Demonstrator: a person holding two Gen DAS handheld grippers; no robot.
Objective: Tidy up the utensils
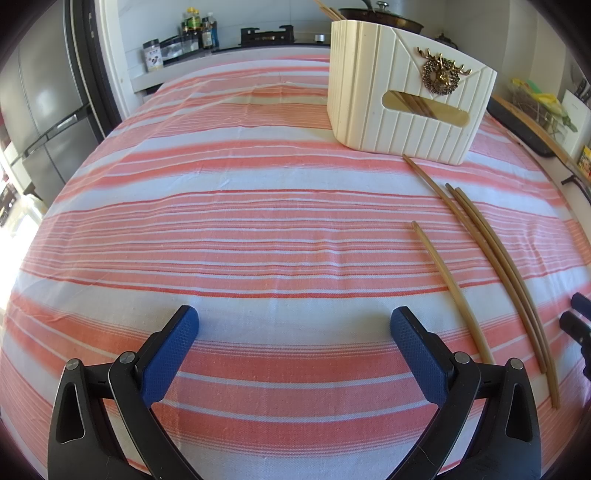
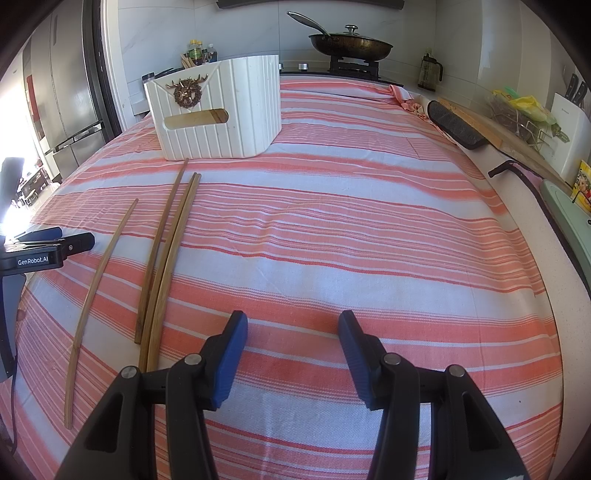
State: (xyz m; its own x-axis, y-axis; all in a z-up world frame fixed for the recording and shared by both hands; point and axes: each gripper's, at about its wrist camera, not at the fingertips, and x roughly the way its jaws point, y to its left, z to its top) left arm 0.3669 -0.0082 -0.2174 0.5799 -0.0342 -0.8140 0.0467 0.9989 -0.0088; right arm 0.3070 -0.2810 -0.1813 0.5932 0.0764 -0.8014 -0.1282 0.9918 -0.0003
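Several loose wooden chopsticks point(image 1: 491, 251) lie on the striped cloth, to the right of my left gripper point(image 1: 294, 325) and to the left of my right gripper point(image 2: 293, 332). In the right wrist view they show as one single chopstick point(image 2: 98, 295) and a group of three point(image 2: 166, 254). A cream ribbed utensil holder point(image 1: 402, 92) with a gold deer emblem stands beyond them; it also shows in the right wrist view point(image 2: 221, 110). Chopsticks show through its window slot. Both grippers are open and empty, low over the cloth.
The red-and-white striped cloth point(image 2: 351, 221) covers the table. A stove with a lidded pan point(image 2: 351, 44) and bottles point(image 1: 199, 29) stand behind. A dark tray point(image 2: 458, 125), a board and packets line the right counter. A fridge point(image 1: 44, 110) stands at the left.
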